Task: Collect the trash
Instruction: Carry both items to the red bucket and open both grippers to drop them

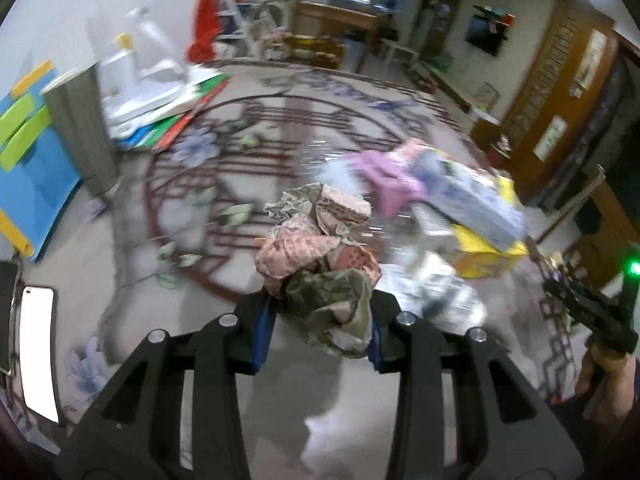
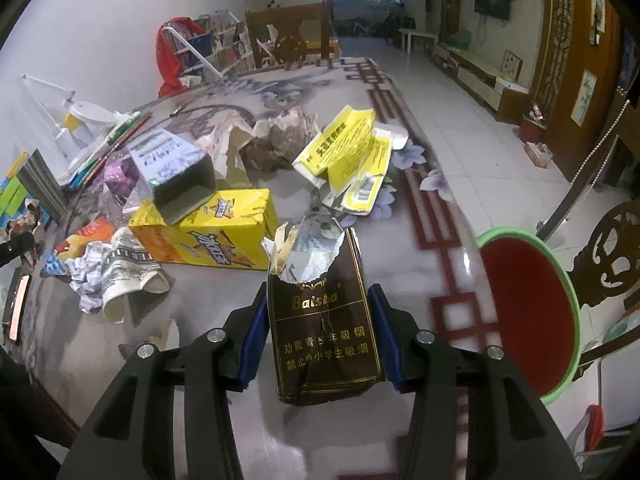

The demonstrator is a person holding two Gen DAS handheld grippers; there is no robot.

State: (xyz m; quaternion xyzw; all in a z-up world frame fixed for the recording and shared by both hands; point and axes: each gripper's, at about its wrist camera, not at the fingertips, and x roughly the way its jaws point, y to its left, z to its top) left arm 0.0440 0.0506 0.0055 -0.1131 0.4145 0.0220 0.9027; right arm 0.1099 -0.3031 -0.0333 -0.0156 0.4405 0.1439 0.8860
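Observation:
My left gripper [image 1: 318,330] is shut on a crumpled wad of patterned paper [image 1: 320,256] and holds it above the table. My right gripper [image 2: 320,336] is shut on a torn brown Baisha cigarette pack [image 2: 324,320] held upright over the table's near edge. A green-rimmed bin with a red inside [image 2: 528,316] stands just right of the table. More trash lies on the table: a yellow box [image 2: 212,232], a grey carton [image 2: 176,168] on it, flattened yellow packaging [image 2: 348,160], crumpled paper [image 2: 104,276] and a brown paper wad [image 2: 280,140].
A flower-patterned table [image 2: 400,240] carries the trash. A white lamp [image 2: 76,120] and books [image 2: 112,140] are at its far left. A phone [image 2: 18,308] lies at the left edge. A carved wooden chair [image 2: 612,248] stands right of the bin. My right gripper also shows in the left wrist view [image 1: 592,312].

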